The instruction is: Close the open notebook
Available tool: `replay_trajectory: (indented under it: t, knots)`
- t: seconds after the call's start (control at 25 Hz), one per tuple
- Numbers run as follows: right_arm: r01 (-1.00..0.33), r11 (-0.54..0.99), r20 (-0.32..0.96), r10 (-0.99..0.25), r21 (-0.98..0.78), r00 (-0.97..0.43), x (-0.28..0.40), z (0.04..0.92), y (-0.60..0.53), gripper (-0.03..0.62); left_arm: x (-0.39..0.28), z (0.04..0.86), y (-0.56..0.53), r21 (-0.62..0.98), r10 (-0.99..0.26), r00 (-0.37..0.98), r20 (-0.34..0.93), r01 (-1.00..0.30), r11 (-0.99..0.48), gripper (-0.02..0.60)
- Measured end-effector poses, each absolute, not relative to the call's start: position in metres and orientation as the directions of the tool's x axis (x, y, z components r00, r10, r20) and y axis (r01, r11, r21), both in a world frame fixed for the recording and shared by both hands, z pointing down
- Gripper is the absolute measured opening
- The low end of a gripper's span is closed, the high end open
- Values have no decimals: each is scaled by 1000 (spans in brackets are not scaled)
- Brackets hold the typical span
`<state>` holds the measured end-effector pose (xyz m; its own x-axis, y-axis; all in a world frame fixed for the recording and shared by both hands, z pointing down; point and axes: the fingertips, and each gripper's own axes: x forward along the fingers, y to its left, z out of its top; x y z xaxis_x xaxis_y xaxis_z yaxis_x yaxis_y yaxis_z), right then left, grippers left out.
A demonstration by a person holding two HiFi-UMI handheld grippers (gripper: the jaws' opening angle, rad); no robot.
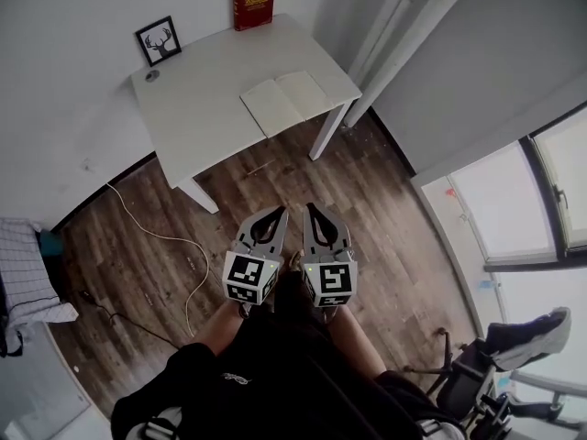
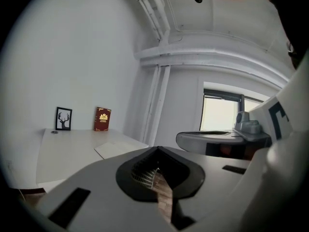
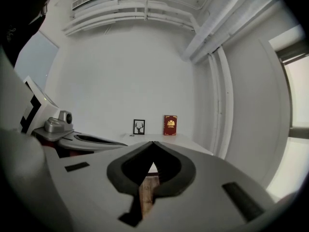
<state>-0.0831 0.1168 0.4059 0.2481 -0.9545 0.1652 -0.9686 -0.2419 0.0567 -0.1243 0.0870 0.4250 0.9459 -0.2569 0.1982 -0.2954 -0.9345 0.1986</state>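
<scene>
Tips of the left gripper (image 1: 275, 211) are pressed together on nothing, and so are the right gripper's (image 1: 312, 207). Both hang side by side over the floor (image 1: 138, 273), well short of the table (image 1: 202, 108). The open notebook (image 1: 286, 102) lies straight ahead near the table's front right corner, spread along the front edge, with neither gripper clearly nearer. The left gripper view shows its pages; the right gripper view hides them behind its own jaws.

The head view looked steeply down, well back from the table (image 1: 202, 108). Both gripper views faced it nearly level, from afar. All shared the book (image 1: 254, 2) and picture (image 1: 159, 41); head and left also the notebook (image 1: 284, 102).
</scene>
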Motion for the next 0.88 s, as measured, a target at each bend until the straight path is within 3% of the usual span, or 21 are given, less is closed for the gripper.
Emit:
replay_trajectory:
  t: [0.44,0.88]
  knots:
    - [-981,-193,131,-973,4,192,47,403,30,21,-2,424,15,151,-289,927,241,-329,-932,2]
    - [-963,-245,236,-948,-114,213,165,447,5,21,92,449,-10,125,-270,892,362,-333,-934,2]
